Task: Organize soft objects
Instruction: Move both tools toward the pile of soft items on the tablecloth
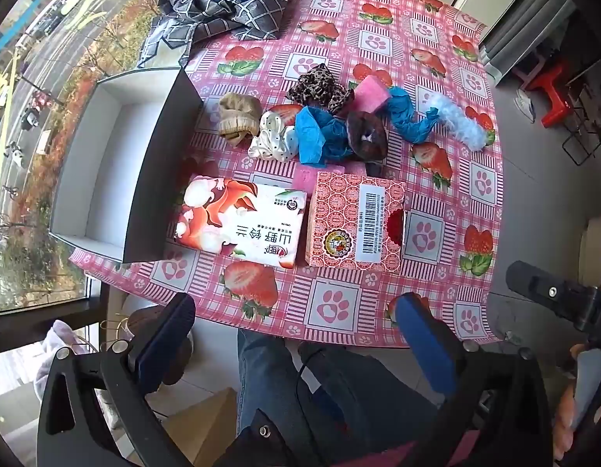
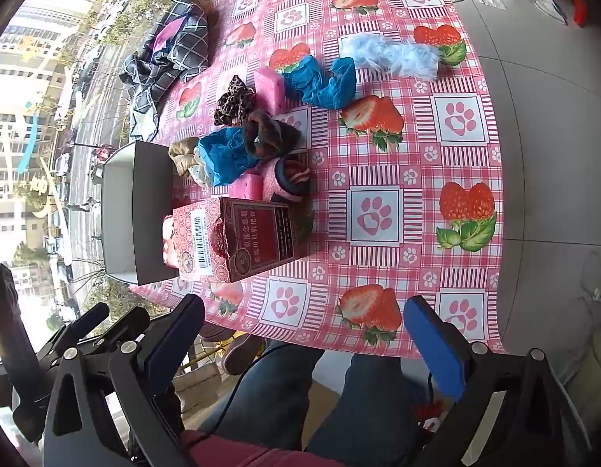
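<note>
Tabletop (image 1: pixel 378 19) with pink strawberry-and-paw cloth fills both views; nothing appears sorted yet, so I judge this the opening step, before any pick. Open white-lined box (image 1: pixel 106 155) sits at left of the left wrist view, empty as far as visible, its dark wall just beside the tissue pack (image 1: pixel 240 223). Checked dark cloth (image 1: pixel 222 7) lies bunched at upper left, well apart from the rest. Red patterned carton (image 1: pixel 354 222) lies just beside the tissue pack, lower centre. Behind these, centre frame, the soft items cluster and overlap: blue crumpled material (image 1: pixel 316 136), leopard scrunchie (image 1: pixel 319 87), pink sponge (image 1: pixel 372 95), tan scrunchie (image 1: pixel 238 116), white dotted scrunchie (image 1: pixel 269 140), brown scrunchie (image 1: pixel 366 136); pale blue fluffy piece (image 1: pixel 461 124) at right. Left gripper (image 1: pixel 296 327) and right gripper (image 2: pixel 304 327) hover off the near tabletop edge, fingers wide, holding nothing. Next move, likely: reach to one item at the cluster's edge, close on it alone, carry to the box.
</note>
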{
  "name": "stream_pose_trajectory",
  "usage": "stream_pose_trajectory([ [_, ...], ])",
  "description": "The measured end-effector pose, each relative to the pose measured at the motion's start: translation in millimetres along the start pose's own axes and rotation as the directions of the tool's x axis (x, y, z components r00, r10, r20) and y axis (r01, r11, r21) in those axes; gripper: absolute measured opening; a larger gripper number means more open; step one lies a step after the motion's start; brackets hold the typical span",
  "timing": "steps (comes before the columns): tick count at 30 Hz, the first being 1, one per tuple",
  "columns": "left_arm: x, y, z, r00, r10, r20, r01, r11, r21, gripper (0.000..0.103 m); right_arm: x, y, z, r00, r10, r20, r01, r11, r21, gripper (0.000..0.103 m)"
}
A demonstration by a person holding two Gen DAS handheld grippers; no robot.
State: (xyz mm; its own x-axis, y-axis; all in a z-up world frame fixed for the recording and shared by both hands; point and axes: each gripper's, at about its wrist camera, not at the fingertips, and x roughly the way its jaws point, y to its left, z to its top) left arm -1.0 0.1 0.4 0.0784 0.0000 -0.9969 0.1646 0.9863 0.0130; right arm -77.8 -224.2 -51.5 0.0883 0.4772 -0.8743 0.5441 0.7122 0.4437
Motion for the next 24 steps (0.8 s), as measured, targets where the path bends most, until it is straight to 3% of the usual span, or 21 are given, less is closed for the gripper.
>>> stream_pose_trajectory([
  [17,-0.3,-3.9,-0.4,1.0,-0.004,-0.01,0.004,1.0,-0.004,0.103,1.2,-11.8,-4.9,1.0,0.012,-0.003,-0.012,0.999,0.032,0.103],
  [24,9.8,23.3,7.9,0.997,-0.065,-0.046,0.06,0.994,-0.09,0.103,1.5,-8.8,-2.4,1.0,0.025,-0.008,-0.025,0.999,0.047,0.103],
])
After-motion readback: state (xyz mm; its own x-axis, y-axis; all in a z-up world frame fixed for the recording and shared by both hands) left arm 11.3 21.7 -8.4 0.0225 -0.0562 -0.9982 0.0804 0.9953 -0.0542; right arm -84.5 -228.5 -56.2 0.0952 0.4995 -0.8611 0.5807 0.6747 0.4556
